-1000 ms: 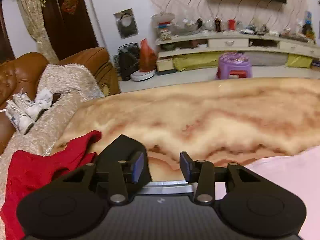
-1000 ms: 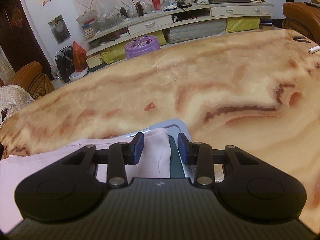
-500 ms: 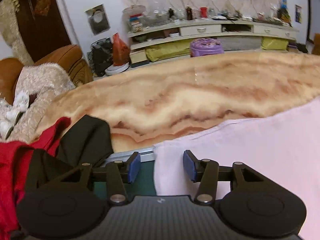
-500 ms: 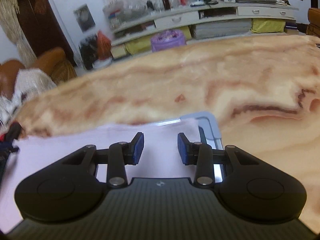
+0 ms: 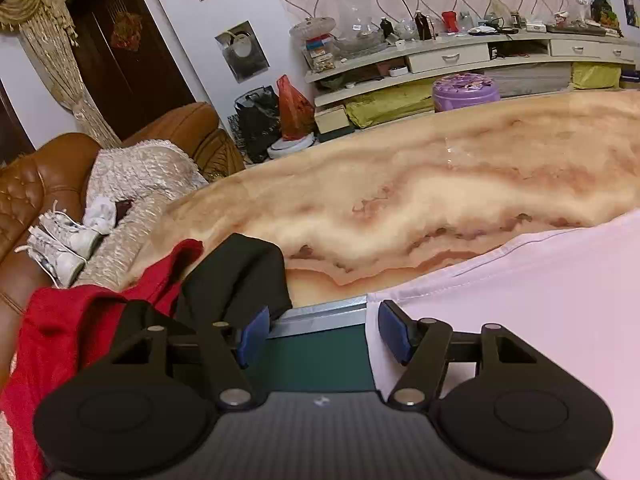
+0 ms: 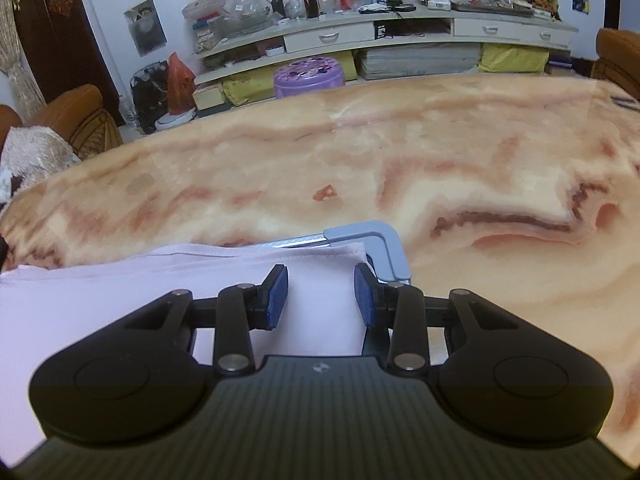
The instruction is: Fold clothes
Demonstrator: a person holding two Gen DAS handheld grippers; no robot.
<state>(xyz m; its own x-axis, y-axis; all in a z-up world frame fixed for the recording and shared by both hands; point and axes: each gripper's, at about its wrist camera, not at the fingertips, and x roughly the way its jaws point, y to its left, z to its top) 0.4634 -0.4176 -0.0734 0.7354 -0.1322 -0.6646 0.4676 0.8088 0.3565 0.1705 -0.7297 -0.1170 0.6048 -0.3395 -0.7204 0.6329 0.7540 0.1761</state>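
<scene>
1. A pale pink garment (image 5: 532, 300) lies spread flat over a green mat with a metal rim (image 5: 320, 314) at the near edge of the marble-patterned tabletop (image 5: 440, 200), apparently laid out smooth so it can be folded.
2. A black garment (image 5: 240, 276) and a red garment (image 5: 60, 320) sit bunched at the tabletop's left end, beside the mat, seemingly a pile waiting its turn.
3. The left gripper (image 5: 322, 334) hangs at the pink garment's left edge. Its jaws have just been opening and now stand wide apart, with only bare green mat between them. The right-hand pad (image 5: 394, 332) sits just at the cloth's edge; whether it touches the fabric cannot be told. Nothing is clamped.
4. The right gripper (image 6: 320, 298) is poised over the pink garment's far right corner (image 6: 344, 256), close to the mat's grey corner piece (image 6: 384, 244). Its jaws are partly apart, with flat cloth showing in the gap below and no fold pinched between the pads.
5. With one gripper at each end of the same garment, the pair look positioned to take both sides at once, which would keep the fold even.
</scene>
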